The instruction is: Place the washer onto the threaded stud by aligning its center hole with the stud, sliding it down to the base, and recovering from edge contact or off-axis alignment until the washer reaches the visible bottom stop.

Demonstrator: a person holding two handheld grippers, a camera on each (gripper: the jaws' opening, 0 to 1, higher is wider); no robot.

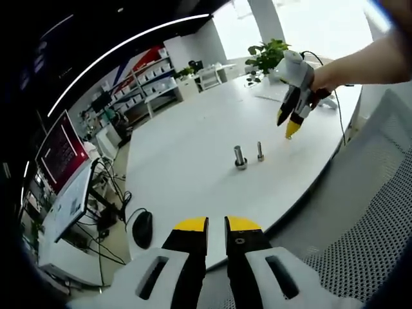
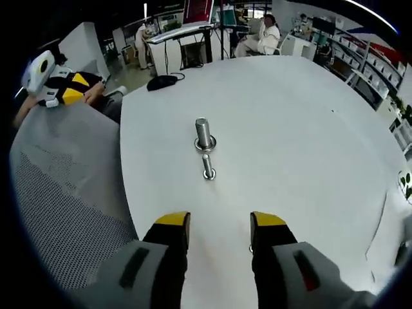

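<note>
Spanning both views: one large white counter point(image 2: 309, 129), rounded at its edge, with a grey mesh chair point(image 2: 58, 193) alongside. Left tongs point(image 1: 216, 224): yellow-tipped, jaws nearly together, nothing between them, held off the near counter edge. Right tongs point(image 2: 220, 222): jaws apart, empty, above the counter just short of the hardware; in the left gripper view point(image 1: 291, 122) they hang tips-down in a hand point(image 1: 325, 77). Large stud point(image 2: 204, 133): upright mid-counter, washer point(image 2: 205, 145) ringing its base, lying on the counter. Small bolt point(image 2: 208, 166): upright, just beside.
</note>
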